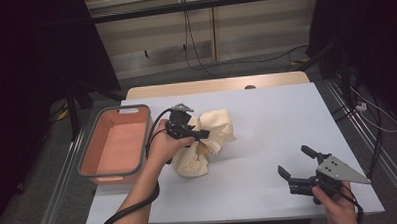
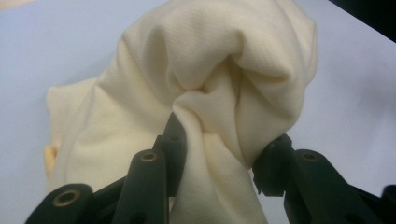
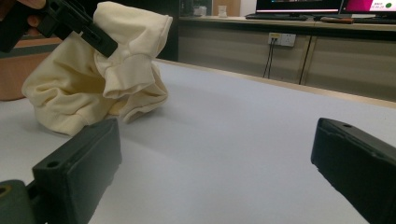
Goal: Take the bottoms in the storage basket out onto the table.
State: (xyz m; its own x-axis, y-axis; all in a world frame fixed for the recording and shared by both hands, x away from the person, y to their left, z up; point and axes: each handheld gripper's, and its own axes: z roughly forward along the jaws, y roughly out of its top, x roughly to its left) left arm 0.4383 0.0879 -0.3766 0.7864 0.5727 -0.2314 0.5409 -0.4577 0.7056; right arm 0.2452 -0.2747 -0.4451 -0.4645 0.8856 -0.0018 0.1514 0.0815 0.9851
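A cream cloth garment [image 1: 207, 141] is bunched up near the middle left of the white table top [image 1: 277, 119]. My left gripper [image 1: 197, 134] is shut on a thick fold of it and holds part of the cloth lifted. In the left gripper view the cream cloth [image 2: 210, 79] bulges out between and above the two black jaws. The right gripper view shows the cream cloth [image 3: 93, 84] at the far left with the left gripper [image 3: 98, 39] clamped on it. My right gripper [image 1: 296, 163] rests low at the front right, jaws wide apart with nothing between them.
A salmon-pink bin [image 1: 115, 142] with a grey rim stands at the table's left edge, beside the cloth. The left gripper's cable [image 1: 125, 212] trails off the front edge. Cabinets and cables [image 1: 194, 42] lie beyond the table's far edge.
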